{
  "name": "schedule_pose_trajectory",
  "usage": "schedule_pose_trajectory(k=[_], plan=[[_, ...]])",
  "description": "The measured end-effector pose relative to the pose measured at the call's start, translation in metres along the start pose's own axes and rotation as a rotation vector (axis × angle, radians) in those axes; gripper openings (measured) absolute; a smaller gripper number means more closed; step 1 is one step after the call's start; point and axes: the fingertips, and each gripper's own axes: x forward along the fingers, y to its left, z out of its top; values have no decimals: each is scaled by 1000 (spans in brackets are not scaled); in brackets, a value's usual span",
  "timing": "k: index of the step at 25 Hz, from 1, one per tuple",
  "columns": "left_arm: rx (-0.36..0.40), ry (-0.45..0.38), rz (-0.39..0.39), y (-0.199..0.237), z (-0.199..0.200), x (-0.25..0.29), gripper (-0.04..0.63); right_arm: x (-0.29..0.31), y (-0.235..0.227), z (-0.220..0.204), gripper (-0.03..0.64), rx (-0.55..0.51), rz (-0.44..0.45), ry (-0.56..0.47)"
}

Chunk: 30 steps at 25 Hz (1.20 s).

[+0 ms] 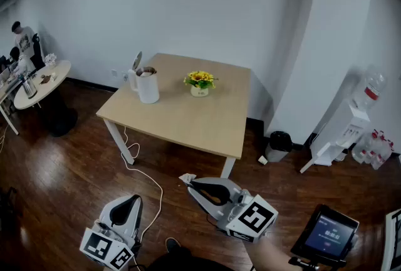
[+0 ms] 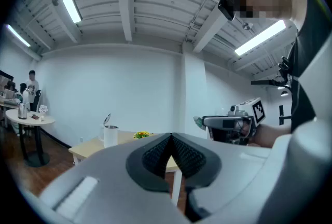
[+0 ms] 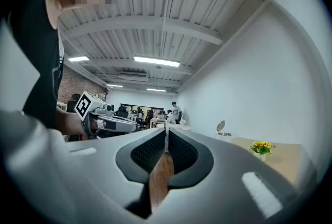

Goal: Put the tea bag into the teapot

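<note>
Tea bag (image 2: 198,122) pinched in the right gripper (image 1: 188,179)
It is thought light and soft, and is held by one edge. The left gripper (image 2: 171,137) is closed, empty.

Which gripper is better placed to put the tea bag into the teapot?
Right. The right gripper pinches the tea bag in its jaws; the left gripper is shut and empty. The teapot stands with its lid open on the table, away from both.

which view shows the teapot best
The head view: the teapot stands whole on the table, its lid open. In both gripper views it is small and distant.
</note>
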Motion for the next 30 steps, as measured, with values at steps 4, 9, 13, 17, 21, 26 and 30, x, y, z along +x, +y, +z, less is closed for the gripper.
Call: schedule_pose_trajectory(k=[4,9,13,17,21,26,30], plan=[[-23,-5,-22,6,11,-1,5,8,-1,8,23,4,-26,-12],[-37,-21,-38,74,9,36,5,73,-41,-2,23,21,-32,11],[-28,-33,-64,95,11,47,5,95,-53,-2,23,19,-63,33],[-19,-59,-62,121,16,38,5,128,-47,-4,23,7,-49,46],[-50,-70,-75,139,18,44,5,142,-55,3,23,-10,-65,52],[-61,-87,-83,157,23,59,5,161,-70,2,23,-6,-58,63],[-58,-71,-73,170,18,82,5,173,-90,-3,23,2,-42,58]])
